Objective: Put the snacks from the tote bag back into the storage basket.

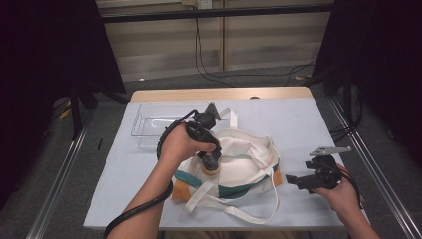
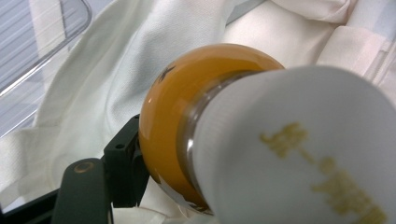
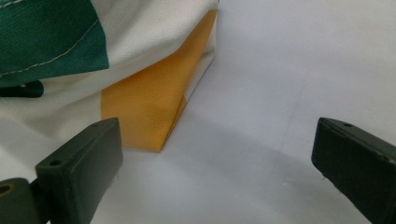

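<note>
The left gripper (image 1: 211,160) was down at the centre of the high view, jaws clamped on a small orange bottle (image 2: 187,116) with a white cap (image 2: 299,149), right in the mouth of the cloth bag (image 1: 244,154). In the left gripper view the bottle bulged across the middle, one black jaw tight against its lower left side, white cloth all around it.

Over at the right of the high view, the right gripper (image 1: 297,182) lay low on the table (image 1: 298,124), jaws wide apart with nothing between them, aimed at the bag's yellow corner (image 3: 149,112).

The risks, as I judged them: that bottle was round and glossy, and the grip sat on its curve, so it could squirt out if squeezed harder or tilted. The bag mouth was loose with nobody holding it, so cloth or a strap (image 1: 234,211) might snag the jaws on the way out. A clear tray (image 1: 149,124) waited at the upper left.
</note>
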`<state>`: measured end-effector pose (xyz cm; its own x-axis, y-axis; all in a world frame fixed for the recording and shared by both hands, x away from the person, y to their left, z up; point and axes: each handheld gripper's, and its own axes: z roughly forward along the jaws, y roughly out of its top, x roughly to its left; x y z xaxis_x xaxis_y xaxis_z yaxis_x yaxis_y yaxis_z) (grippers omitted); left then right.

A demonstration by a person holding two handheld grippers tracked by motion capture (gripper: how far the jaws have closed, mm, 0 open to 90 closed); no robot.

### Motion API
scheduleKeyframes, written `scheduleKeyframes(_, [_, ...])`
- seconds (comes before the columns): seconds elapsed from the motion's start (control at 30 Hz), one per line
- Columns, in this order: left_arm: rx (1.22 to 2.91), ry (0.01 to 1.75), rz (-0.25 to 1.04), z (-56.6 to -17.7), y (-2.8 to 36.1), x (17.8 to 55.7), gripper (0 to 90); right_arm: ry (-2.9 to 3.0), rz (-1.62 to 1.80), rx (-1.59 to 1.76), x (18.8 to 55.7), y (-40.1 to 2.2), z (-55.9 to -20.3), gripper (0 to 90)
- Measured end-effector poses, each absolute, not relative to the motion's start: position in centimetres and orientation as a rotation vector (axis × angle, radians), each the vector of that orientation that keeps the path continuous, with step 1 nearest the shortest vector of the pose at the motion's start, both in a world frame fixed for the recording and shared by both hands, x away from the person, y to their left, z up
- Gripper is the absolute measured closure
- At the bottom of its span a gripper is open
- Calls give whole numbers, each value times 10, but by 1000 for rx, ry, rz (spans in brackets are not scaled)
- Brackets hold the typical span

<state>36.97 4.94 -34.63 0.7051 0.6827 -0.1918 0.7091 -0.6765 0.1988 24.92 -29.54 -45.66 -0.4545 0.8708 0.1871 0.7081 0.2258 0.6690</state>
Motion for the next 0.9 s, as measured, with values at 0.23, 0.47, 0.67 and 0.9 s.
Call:
scheduleKeyframes(0.23, [2648, 1120, -153, -333, 54, 372, 297, 2277, 1039, 1497, 249, -295, -457, 19])
scheduleKeyframes(0.47, [2635, 1131, -163, -320, 56, 374, 297, 2272, 1044, 1505, 249, -295, -456, 19])
scheduleKeyframes(0.67, [2624, 1143, -162, -313, 55, 376, 297, 2272, 1046, 1505, 249, -295, -456, 19])
scheduleKeyframes(0.9, [2622, 1133, -158, -304, 54, 379, 298, 2273, 1053, 1504, 249, -295, -456, 19])
